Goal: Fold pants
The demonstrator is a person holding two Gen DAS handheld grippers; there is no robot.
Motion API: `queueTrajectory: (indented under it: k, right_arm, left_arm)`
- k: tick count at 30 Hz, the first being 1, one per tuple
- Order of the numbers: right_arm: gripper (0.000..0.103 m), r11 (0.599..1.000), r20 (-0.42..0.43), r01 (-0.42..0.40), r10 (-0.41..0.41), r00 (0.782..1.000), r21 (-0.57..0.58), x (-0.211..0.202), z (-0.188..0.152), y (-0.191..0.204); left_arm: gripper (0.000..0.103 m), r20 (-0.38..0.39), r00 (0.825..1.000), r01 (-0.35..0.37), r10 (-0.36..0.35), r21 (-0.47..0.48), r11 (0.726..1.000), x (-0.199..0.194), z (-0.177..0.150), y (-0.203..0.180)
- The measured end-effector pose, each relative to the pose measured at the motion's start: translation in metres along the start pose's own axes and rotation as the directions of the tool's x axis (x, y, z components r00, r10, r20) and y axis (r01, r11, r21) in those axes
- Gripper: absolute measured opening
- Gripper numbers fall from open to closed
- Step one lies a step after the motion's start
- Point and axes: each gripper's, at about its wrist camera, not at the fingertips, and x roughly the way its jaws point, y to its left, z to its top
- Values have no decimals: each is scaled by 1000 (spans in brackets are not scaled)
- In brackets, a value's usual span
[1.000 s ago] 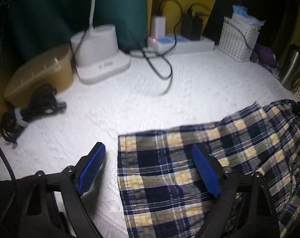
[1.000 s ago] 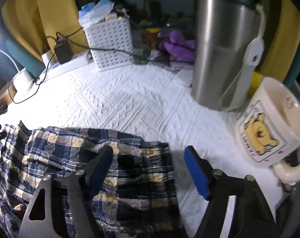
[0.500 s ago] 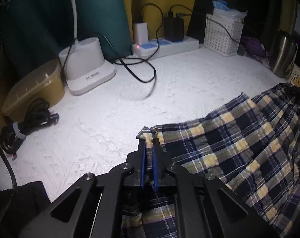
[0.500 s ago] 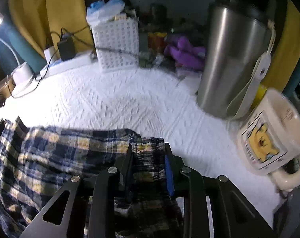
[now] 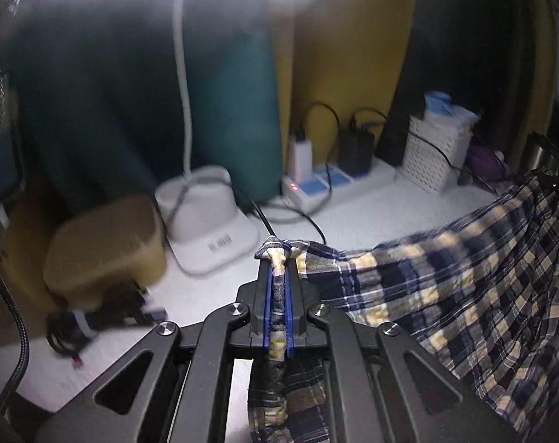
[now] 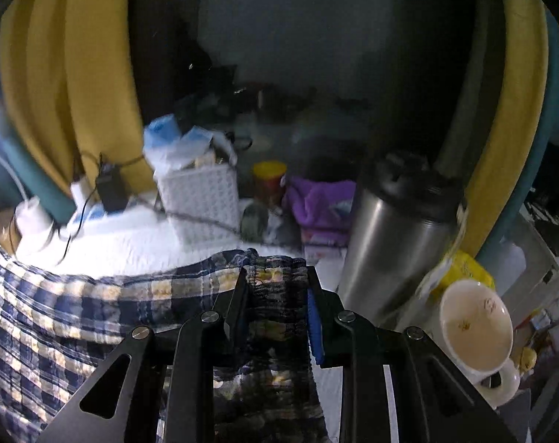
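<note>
Both my claws are clamped on the plaid pants (image 5: 445,295): left claw (image 5: 278,277) pinches a bunched corner, right claw (image 6: 277,295) grips a thick gathered fold. Cloth hangs between them, lifted above the white quilted desk (image 5: 371,214), near the steel tumbler (image 6: 394,243) and mug (image 6: 475,332).
</note>
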Motion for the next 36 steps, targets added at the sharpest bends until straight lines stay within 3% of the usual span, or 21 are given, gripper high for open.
queueTrajectory:
  k: [7,12,15,20,22,23,25,31,33,36]
  right_arm:
    - [27,1000,-102,13,-12,995,6,51,-17,3]
    - [27,1000,-177,23,-23,984,-2,78,-34,2]
    - [27,1000,-196,25,-26,980,-8,83,-38,1]
    - [39,999,-215,28,-35,976,-32,86,-39,6]
    - [73,1000,-221,8,-13,975,-22,86,-37,3]
    - [78,1000,-213,0,-5,977,-20,83,-37,3]
    - [81,1000,-202,-5,-1,979,-28,74,-38,3]
    - [81,999,-174,-6,-2,985,-47,42,-42,-4]
    - [81,999,-162,-6,-1,987,-45,28,-46,-8]
    - [81,999,-144,-8,2,990,-42,13,-51,-14]
  left_arm:
    - [4,-61,998,-14,15,27,1000,37,-11,0]
    - [5,-143,987,-73,77,36,997,67,-33,2]
    - [8,-193,979,-70,71,11,997,73,-37,9]
    - [10,-188,979,-78,78,7,997,59,-36,10]
    - [16,-188,978,-88,87,-2,996,52,-37,13]
    - [19,-190,977,-98,95,-10,995,49,-36,16]
    - [42,-180,977,-118,113,-20,993,39,-39,21]
    - [46,-154,977,-151,145,-29,988,5,-40,27]
    - [47,-150,981,-132,125,-41,990,-7,-42,24]
    - [59,-147,986,-90,82,-50,995,-23,-50,14]
